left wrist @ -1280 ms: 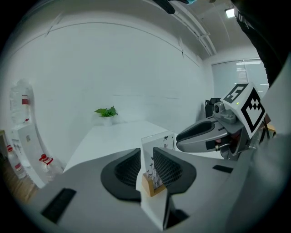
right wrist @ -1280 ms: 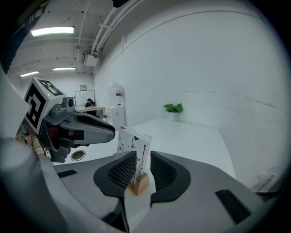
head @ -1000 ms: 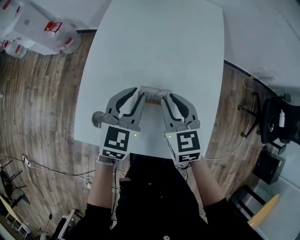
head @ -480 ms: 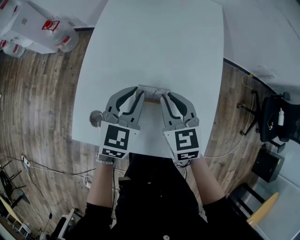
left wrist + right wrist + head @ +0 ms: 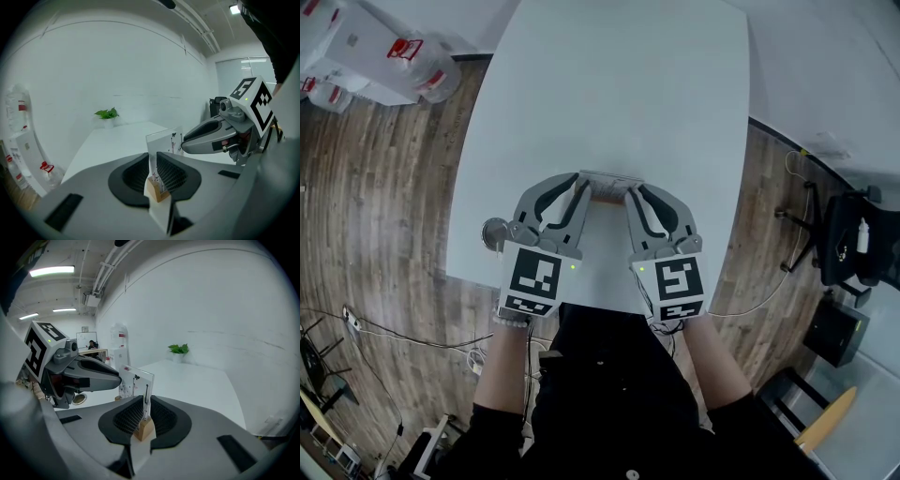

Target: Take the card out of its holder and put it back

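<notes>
Card (image 5: pixel 161 140) in holder (image 5: pixel 157 190), between left tool (image 5: pixel 579 187), right tool (image 5: pixel 635 191)

A card holder (image 5: pixel 609 186) stands crosswise on the white tabletop (image 5: pixel 609 84), near its front edge. The left gripper (image 5: pixel 579 190) and the right gripper (image 5: pixel 631 194) angle inward toward each other, with their jaws drawn in on the holder's two ends. A small round object (image 5: pixel 494 232) shows at the tabletop's left edge, beside the left gripper. Wooden floor (image 5: pixel 384 206) surrounds the tabletop, and a black chair (image 5: pixel 848 239) stands at the right.
</notes>
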